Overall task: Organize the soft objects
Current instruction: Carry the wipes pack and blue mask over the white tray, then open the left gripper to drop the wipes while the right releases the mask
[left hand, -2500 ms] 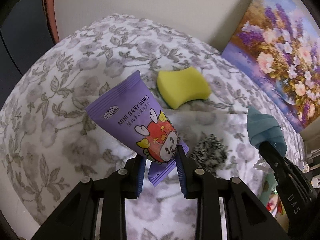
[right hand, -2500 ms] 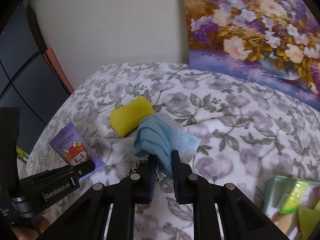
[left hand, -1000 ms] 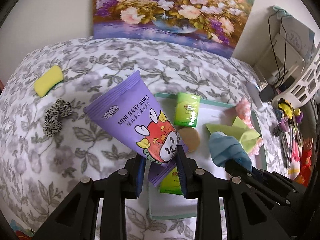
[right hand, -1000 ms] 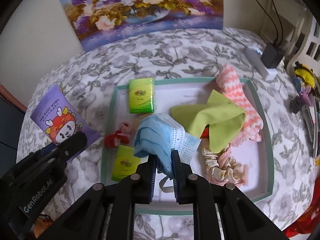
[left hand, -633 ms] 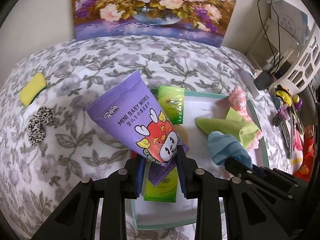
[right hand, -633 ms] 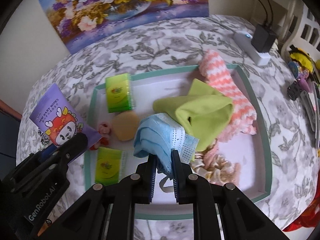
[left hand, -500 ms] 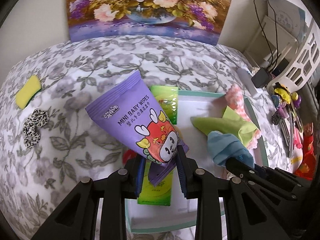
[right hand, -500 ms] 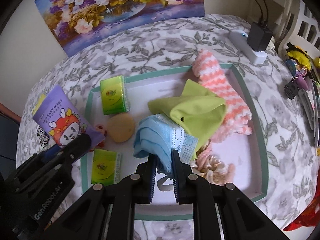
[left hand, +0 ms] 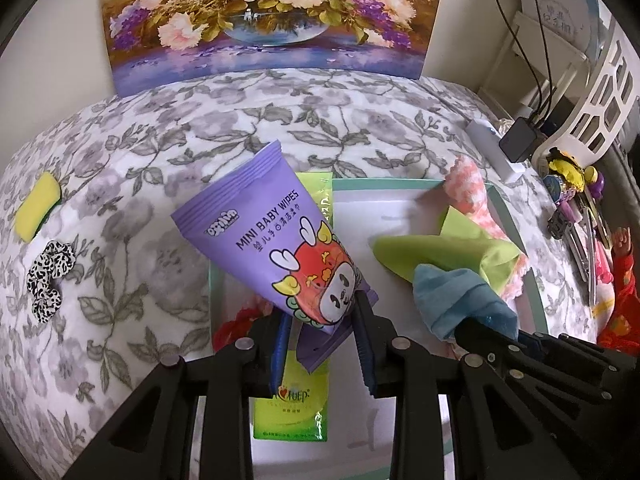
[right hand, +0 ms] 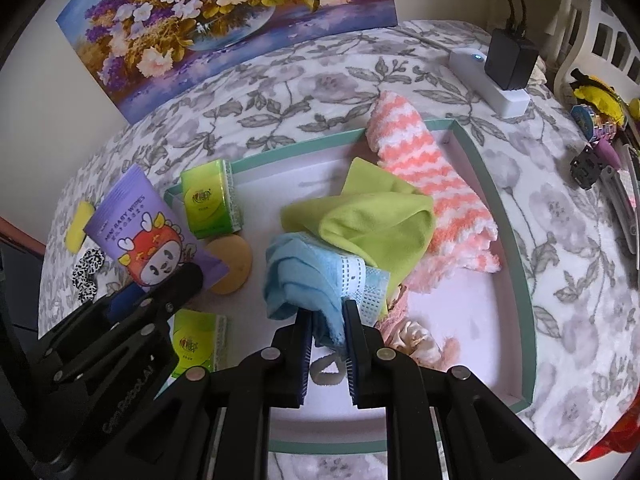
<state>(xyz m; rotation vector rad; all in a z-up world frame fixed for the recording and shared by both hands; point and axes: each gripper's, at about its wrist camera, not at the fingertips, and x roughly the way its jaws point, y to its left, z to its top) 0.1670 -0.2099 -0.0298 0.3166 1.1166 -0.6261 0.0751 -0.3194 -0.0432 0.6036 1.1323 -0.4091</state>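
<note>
You have both things over the tray (right hand: 486, 184) now, so the step in hand, as I judge it, is to set them down inside it. Lower the left tongs (left hand: 320, 334) first, and aim for the bare white floor of the tray between the two green tissue packs (right hand: 210, 200), because the wipes pack (left hand: 276, 240) is long and could come to rest on the rim if you let go too near the left edge. Open the tongs only when the low end of the pack is close to the floor. The left tongs are closed on the bottom end of the pack, which stands tilted up and away from you. The right tongs (right hand: 326, 320) are closed narrow on the blue cloth (right hand: 308, 276); it hangs bunched above the green cloth (right hand: 376, 224), and I cannot tell whether they touch. Put it on the free space in front, not on the pile, so it does not slide off. The wipes pack is purple and glossy with a red cartoon figure, and it looks soft and a little puffed. A yellow sponge (left hand: 38, 212) and a spotted hair tie (left hand: 48, 276) lie on the flowered surface (left hand: 132, 184), well apart from the tray, so the task is not yet finished.
</note>
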